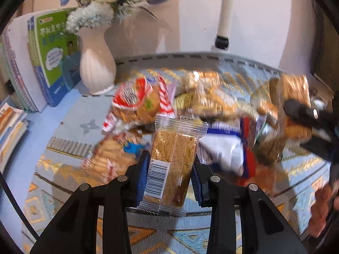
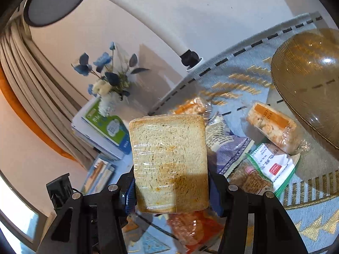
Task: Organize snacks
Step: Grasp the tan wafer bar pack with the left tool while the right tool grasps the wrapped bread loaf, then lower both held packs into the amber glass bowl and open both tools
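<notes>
Both tools appear to be lifting items clear of the snack pile (image 1: 211,114) on the patterned cloth (image 1: 74,169), presumably to sort them. The left gripper (image 1: 171,169) is closed partway on a gold wafer packet (image 1: 175,158). The right gripper (image 2: 171,186) clamps a wrapped toast slice (image 2: 169,163), with a brown glass bowl (image 2: 307,84) at far right.

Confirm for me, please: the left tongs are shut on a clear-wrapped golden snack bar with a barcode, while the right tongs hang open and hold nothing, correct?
Not quite. The left tongs do grip the clear-wrapped golden snack bar with its barcode, but the right tongs are not open and bare: the right wrist view shows them shut on a plastic-wrapped slice of toast.
</notes>
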### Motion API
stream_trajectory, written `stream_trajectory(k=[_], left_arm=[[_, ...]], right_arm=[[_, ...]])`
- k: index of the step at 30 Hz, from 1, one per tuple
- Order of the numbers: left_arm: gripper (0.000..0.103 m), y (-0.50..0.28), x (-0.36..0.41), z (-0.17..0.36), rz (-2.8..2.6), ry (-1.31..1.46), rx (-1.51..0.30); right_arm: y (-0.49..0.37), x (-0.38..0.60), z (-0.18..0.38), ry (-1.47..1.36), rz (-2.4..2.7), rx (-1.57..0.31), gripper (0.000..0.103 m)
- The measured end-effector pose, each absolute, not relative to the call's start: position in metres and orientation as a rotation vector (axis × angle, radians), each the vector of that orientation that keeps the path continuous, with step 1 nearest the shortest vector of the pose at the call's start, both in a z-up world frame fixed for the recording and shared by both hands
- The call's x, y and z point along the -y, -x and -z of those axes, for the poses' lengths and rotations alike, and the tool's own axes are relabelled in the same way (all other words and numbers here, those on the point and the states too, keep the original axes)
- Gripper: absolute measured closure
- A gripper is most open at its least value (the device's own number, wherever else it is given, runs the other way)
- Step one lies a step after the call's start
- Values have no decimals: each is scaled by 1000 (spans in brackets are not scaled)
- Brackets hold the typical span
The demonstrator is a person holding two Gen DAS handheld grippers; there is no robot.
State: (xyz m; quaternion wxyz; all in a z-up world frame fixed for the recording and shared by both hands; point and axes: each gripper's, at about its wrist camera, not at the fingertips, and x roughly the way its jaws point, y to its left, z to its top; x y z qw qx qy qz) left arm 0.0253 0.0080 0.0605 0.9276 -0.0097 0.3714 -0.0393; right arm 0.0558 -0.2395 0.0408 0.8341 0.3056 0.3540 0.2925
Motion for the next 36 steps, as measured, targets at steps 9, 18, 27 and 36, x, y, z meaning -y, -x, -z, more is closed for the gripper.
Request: stream_trajectory(k=[9,18,27,36], left_arm=[[70,-59,36,-126,89,19,-755],[69,-101,148,-135,289,42,-801],[66,-127,241,-98,406,-50,-893],[14,-139,246,-80,340,-49,-975]], right_arm=[[-54,275,-104,-652,-582,-751,49],[-96,348,-115,-530,-400,-866,49],[-119,416,-63,-498,-192,-1013,48],[-118,441,-50,-563,-137,-1028,11]])
